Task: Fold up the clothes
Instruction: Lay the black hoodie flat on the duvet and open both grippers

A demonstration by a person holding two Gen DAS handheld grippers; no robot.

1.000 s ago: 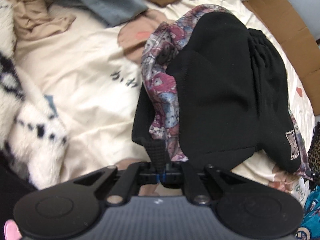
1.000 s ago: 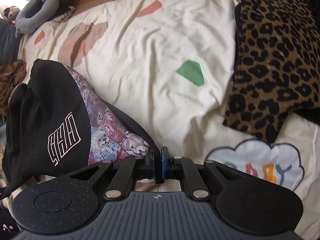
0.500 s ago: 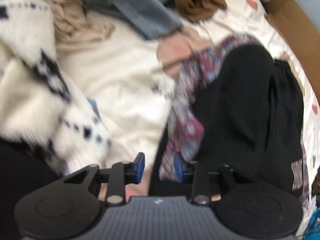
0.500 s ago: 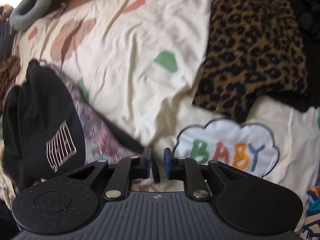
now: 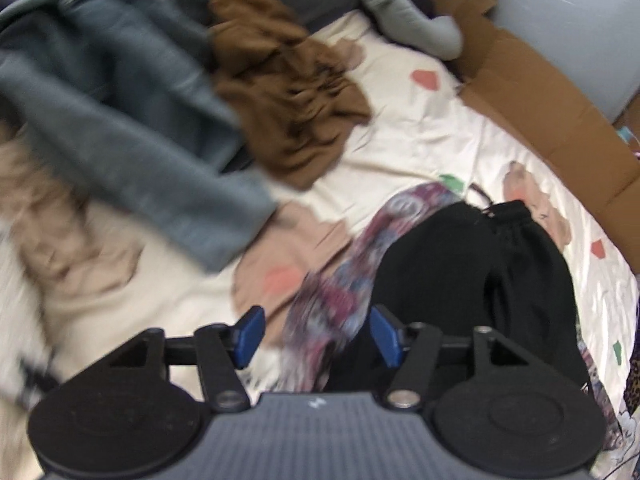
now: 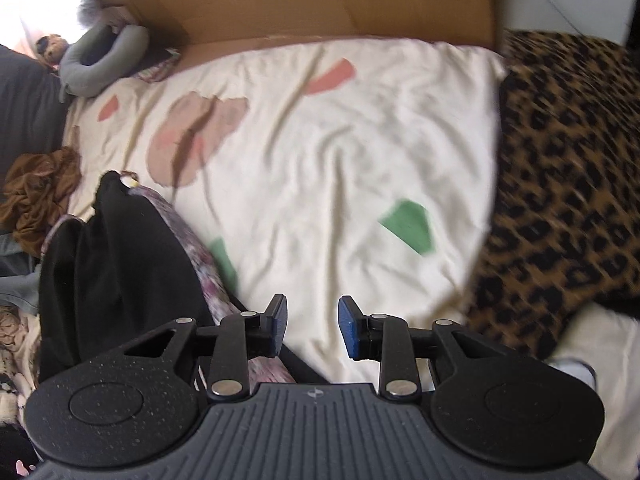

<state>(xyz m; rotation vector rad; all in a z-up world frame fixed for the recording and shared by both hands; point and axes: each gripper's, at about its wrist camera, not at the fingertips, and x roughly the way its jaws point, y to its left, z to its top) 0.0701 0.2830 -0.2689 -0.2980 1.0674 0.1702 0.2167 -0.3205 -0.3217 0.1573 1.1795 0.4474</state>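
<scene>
The left gripper [image 5: 316,336] is opening its jaws, and nothing is pressed between the blue pads. The right gripper [image 6: 312,328] is also opening, with only the cream sheet [image 6: 340,152] behind it. The folded black garment [image 5: 472,280] lies on a patterned cloth [image 5: 340,292], at lower right in the left view and lower left in the right view.

Right gripper [image 6: 312,326], jaws opening and empty, above cream bedsheet [image 6: 340,152]; folded black garment [image 6: 116,256] left, leopard-print blanket [image 6: 568,184] right.
</scene>
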